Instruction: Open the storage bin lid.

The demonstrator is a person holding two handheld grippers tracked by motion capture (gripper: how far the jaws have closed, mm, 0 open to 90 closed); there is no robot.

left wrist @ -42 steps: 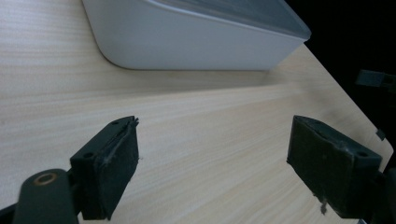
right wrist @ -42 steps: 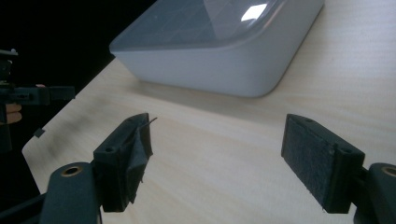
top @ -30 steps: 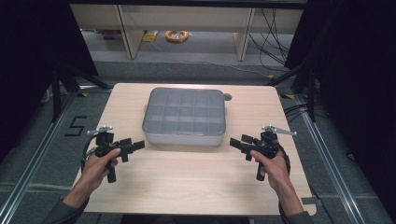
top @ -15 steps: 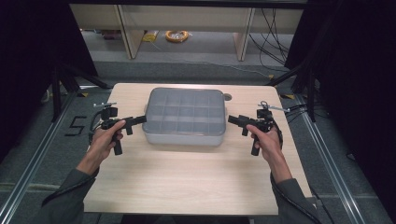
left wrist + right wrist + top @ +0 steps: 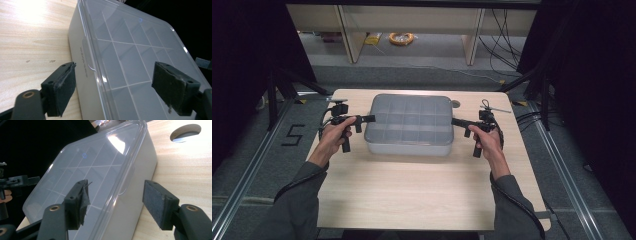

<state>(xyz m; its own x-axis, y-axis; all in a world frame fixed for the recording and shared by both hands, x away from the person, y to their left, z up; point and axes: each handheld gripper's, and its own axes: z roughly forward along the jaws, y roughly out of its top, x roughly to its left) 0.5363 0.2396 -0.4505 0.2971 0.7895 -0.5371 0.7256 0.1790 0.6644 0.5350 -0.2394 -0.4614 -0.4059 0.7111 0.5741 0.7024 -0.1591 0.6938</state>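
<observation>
**Both grippers close in on the ends of the clear compartment box**

The compartment box (image 5: 409, 125) sits in the middle of the worktop (image 5: 422, 200), a little toward its far edge, with a round hole (image 5: 455, 104) in the board just off the box's far right corner. I judge the box light and empty: the divider grid shows through the clear lid (image 5: 130, 50) and nothing lies in the cells. Its plastic looks stiff but smooth and slippery, and the lid may flex or pop. The small latch tabs (image 5: 87, 53) at the middle of each short end look like the best hold, one gripper to each.

The left gripper (image 5: 368, 119) is at the box's left end, fingers (image 5: 62, 87) spread to either side of the lid's rim, not pressing. The right gripper (image 5: 457, 121) mirrors it at the right end, fingers (image 5: 160, 203) apart and straddling the edge, having just been closing.

A second ago both hands were nearer the worktop's front edge, well off the box; they have since come up level with its ends.
</observation>
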